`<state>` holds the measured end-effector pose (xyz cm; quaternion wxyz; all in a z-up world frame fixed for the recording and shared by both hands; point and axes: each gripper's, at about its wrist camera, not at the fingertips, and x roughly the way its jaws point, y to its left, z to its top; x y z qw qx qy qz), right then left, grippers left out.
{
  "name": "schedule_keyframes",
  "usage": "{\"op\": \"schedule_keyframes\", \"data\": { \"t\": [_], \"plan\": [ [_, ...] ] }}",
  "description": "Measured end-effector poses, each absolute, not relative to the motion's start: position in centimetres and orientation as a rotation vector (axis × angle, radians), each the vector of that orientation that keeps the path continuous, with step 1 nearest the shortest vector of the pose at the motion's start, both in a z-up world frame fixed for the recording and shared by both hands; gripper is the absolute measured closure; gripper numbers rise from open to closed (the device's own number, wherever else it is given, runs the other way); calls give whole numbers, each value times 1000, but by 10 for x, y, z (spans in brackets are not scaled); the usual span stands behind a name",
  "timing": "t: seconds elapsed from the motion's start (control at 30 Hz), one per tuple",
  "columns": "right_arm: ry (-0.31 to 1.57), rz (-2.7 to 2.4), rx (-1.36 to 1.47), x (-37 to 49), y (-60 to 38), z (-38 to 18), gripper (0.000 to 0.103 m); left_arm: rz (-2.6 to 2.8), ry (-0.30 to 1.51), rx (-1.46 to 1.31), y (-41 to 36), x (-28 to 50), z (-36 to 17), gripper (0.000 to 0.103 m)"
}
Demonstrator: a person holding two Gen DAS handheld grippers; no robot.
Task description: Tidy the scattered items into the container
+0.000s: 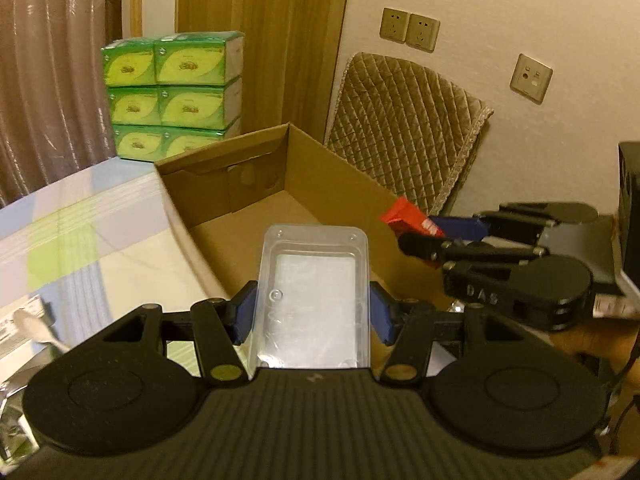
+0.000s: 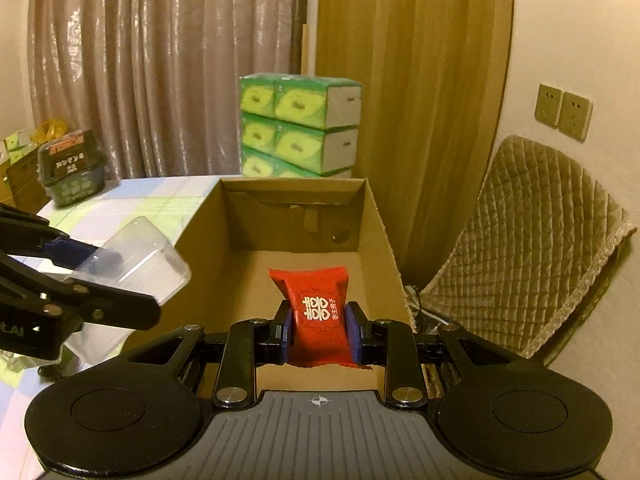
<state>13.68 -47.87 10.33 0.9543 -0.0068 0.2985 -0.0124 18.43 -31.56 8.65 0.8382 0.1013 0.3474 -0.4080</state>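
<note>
Between the blue pads of the left gripper (image 1: 312,314) sits a clear plastic tray (image 1: 314,292), clamped on both long sides and projecting forward over the near rim of the cardboard box (image 1: 332,176). The right gripper (image 2: 318,334) has its fingers closed on a red sachet (image 2: 316,312) bearing white characters; the sachet stands upright between the pads and hangs above the box floor, inside the near wall. Seen from the left wrist camera, the right gripper (image 1: 424,236) enters from the right side with the red sachet (image 1: 404,216) at the box's right wall. Seen from the right wrist camera, the left gripper (image 2: 100,280) holds the clear plastic tray (image 2: 136,256) tilted, just beside the box's left wall. The box rests on a checked tablecloth (image 1: 80,232). Behind the box stands a stack of green tissue packs (image 2: 298,124). A quilted chair back (image 2: 532,236) is right of the box. A dark basket (image 2: 74,172) sits on the far left of the table.
</note>
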Motion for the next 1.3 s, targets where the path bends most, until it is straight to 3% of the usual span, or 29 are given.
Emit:
{"op": "schedule_keyframes", "data": {
  "t": [0.43,0.5,1.0,1.03,1.07,1.1,1.13,1.3],
  "plan": [
    [650,-36,15,154,-490,84,78,-847,772,181,-334,199,61,51],
    [655,-38,15,154,-491,83,78,-839,775,167,-334,201,59,47],
    [633,-15,17,156,-483,84,78,-790,762,102,-290,191,65,42],
    [631,-13,13,157,-482,85,76,-787,761,97,-287,189,65,42],
    [630,-18,10,158,-481,85,63,-784,761,93,-283,187,66,42],
    [623,-21,14,157,-480,85,40,-780,760,90,-280,186,67,42],
    [610,-22,22,156,-480,86,33,-777,758,89,-277,184,67,42],
    [609,-9,17,148,-476,87,31,-755,749,80,-259,173,69,41]
  ]
}}
